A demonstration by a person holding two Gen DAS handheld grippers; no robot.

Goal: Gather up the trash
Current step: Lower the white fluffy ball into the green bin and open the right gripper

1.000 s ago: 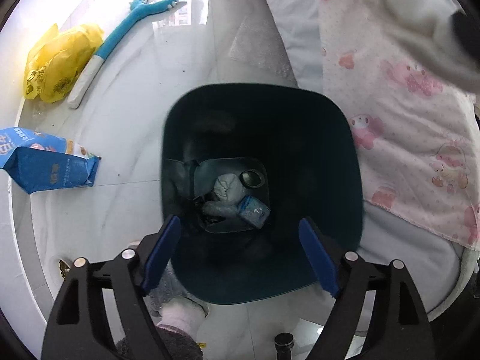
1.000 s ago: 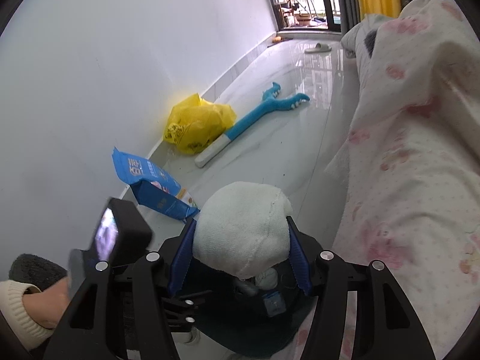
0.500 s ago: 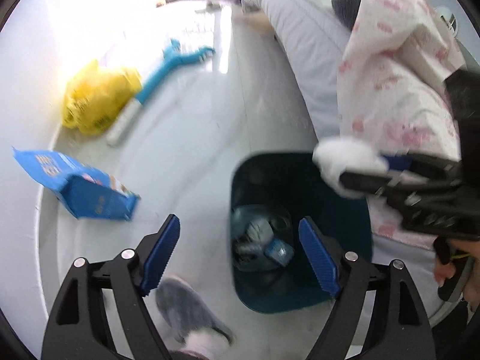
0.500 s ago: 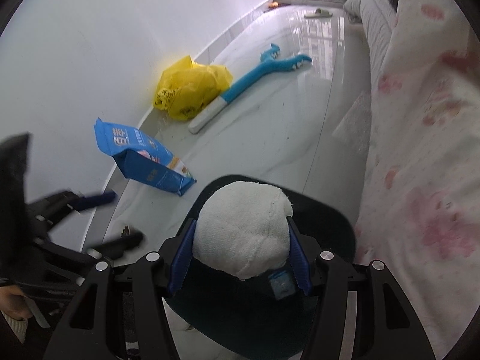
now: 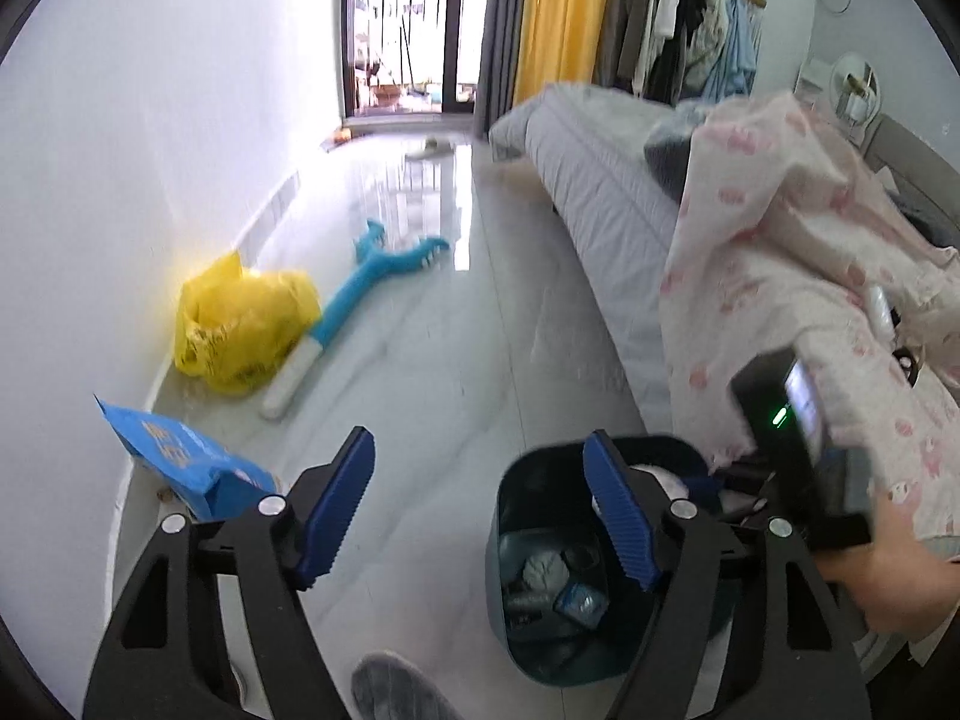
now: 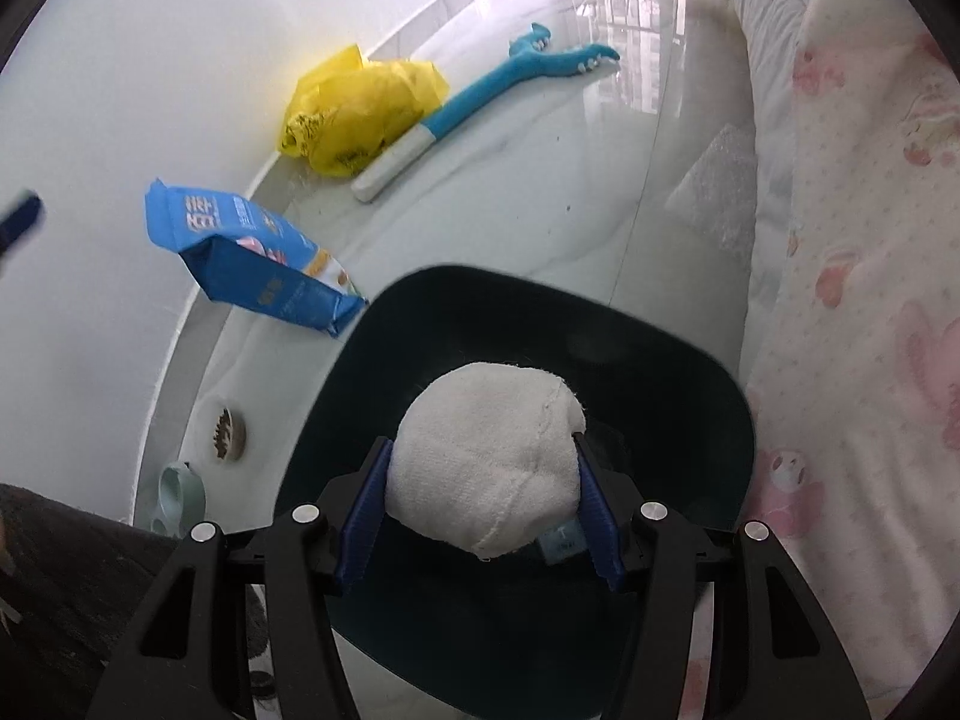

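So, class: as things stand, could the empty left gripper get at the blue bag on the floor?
Probably yes: the left gripper holds nothing, jaws closing, and bare floor leads to the blue bag.

The floor is glossy pale stone-look tile that mirrors the window light. The bin is smooth dark teal plastic with a dull sheen. The white wad looks like soft knitted terry cloth with a stitched seam, matt and slightly fuzzy. Each claw has matt black plastic arms, ribbed blue pads and shiny metal screws. The yellow bag is thin crinkled plastic film. The blue pouch is printed, semi-gloss packaging. The pink-printed blanket is soft matt cotton-like cloth; the grey mattress is quilted fabric.
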